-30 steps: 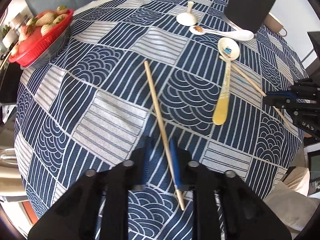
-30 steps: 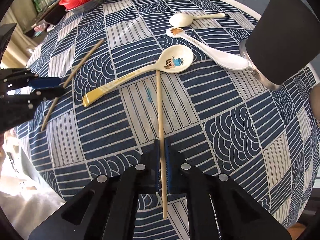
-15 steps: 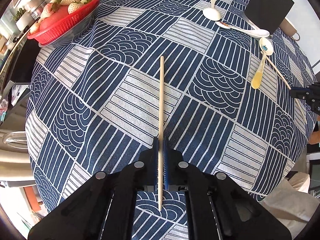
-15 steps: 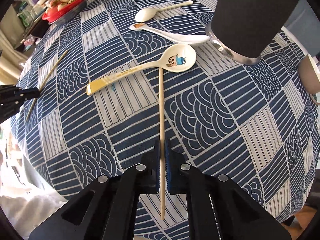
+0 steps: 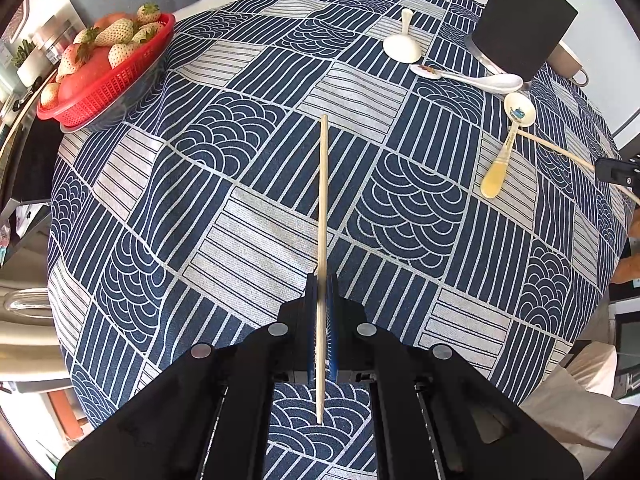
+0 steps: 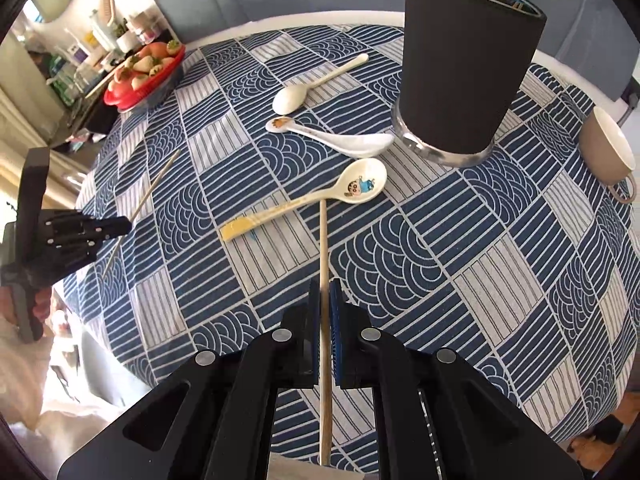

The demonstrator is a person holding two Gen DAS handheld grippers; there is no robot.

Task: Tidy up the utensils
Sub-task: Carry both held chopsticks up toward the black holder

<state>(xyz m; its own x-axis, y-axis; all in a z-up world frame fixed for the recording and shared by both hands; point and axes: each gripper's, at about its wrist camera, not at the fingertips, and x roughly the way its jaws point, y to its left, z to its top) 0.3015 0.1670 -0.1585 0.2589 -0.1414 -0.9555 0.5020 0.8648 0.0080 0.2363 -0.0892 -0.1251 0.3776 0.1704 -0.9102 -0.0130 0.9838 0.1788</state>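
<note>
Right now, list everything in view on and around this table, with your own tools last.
Chopsticks: two loose, pale wood; one gripped in the left tool, one in the right tool; more stand in the holder.
Spoons: three; plain white, white with a small print, cream cartoon spoon with a yellow handle end, all near the holder.
Holder: one, black, upright, far right.
Cup: one, beige, tipped, right edge.
Basket: one, red, strawberries inside, far left.
Tablecloth: blue and white.
Left tool: black, shut.
Right tool: black, shut.
</note>
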